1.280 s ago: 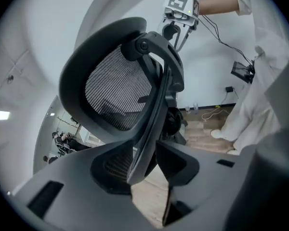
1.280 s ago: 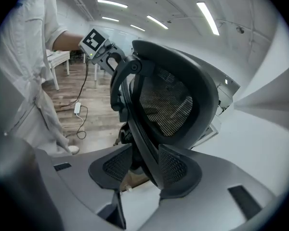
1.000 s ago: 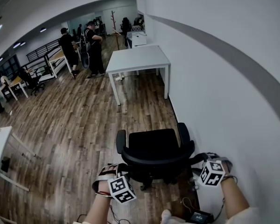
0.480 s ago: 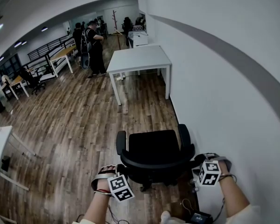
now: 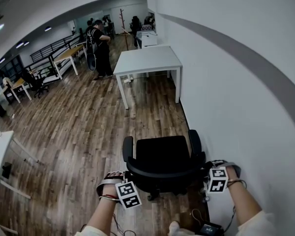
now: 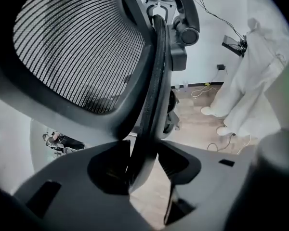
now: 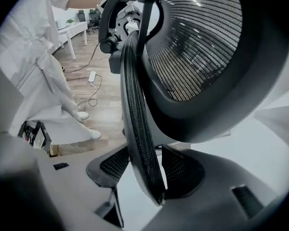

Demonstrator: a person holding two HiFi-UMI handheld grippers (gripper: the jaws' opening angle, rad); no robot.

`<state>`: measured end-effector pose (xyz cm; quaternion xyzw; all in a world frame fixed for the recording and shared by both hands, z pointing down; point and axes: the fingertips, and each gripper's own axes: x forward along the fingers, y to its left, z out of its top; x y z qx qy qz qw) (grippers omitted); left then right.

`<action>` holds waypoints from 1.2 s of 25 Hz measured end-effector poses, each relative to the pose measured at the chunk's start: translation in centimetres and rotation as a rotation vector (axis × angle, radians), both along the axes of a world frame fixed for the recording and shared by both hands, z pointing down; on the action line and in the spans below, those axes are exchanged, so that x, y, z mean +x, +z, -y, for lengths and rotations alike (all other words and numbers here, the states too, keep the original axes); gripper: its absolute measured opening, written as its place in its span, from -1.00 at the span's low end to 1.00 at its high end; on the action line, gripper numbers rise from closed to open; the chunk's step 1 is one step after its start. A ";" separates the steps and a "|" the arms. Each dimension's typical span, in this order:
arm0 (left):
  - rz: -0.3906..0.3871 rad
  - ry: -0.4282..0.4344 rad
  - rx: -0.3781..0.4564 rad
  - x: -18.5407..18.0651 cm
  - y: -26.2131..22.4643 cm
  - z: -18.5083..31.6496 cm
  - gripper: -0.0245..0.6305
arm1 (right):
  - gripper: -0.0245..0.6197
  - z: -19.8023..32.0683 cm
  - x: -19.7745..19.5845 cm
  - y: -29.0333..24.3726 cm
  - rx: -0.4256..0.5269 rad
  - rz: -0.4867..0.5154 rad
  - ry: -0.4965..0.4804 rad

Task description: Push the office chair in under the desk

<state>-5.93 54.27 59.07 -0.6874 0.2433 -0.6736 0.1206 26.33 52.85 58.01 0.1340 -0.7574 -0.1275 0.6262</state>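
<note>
Grip: left tool (image 6: 142,163), right tool (image 7: 149,167) spread, straddling backrest rim (image 6: 154,81) of chair (image 5: 162,156), not pinching; right jaws just widened. Risk: uneven push swivels chair into wall (image 5: 226,82), missing desk (image 5: 147,60).

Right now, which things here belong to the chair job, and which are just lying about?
Job: office chair; white desk ahead of it.
Lying about: coat stand; wooden desks at left; floor cables; people standing far off.
</note>
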 end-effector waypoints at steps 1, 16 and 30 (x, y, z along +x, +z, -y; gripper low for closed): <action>0.010 0.002 -0.008 -0.2 0.2 0.1 -0.38 | -0.21 0.0 0.0 0.3 -0.009 -0.008 -0.007; 0.129 0.037 -0.099 -2.4 3.7 1.6 -0.41 | -0.28 0.4 -0.2 2.8 -0.083 -0.112 -0.071; 0.157 0.058 -0.139 -2.6 3.9 1.8 -0.52 | -0.44 1.1 -0.2 2.8 -0.051 -0.121 -0.112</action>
